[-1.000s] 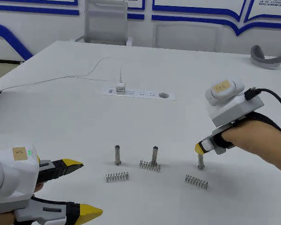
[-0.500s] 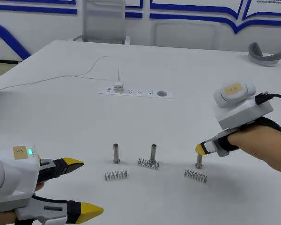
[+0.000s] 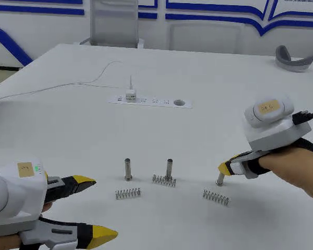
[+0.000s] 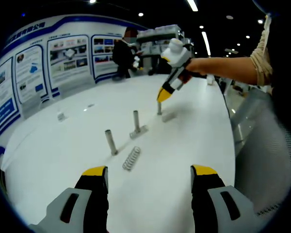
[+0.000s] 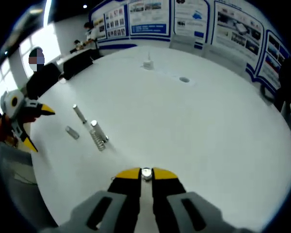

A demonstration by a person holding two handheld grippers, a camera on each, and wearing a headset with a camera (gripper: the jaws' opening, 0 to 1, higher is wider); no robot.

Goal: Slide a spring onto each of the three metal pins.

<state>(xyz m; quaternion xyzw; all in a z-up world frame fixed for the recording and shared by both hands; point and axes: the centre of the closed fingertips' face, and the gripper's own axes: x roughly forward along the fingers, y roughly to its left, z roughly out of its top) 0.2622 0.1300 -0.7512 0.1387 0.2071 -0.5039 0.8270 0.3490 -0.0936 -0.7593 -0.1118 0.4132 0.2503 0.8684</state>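
Three metal pins stand in a row on the white table: left pin, middle pin, right pin. A spring lies in front of each: left spring, middle spring touching its pin's foot, right spring. My right gripper is shut on the right pin's top. Near the front left edge my left gripper is open and holds nothing, its jaws wide apart, pointing at the left pin and left spring.
A white power strip with a plug and a thin cable lies at mid-table. A grey chair stands behind the far edge. A grey curved object rests at the far right.
My right hand has sunk lower and tilted flatter, its tips staying at the right pin. The left gripper has hardly moved. The camera has shifted slightly.
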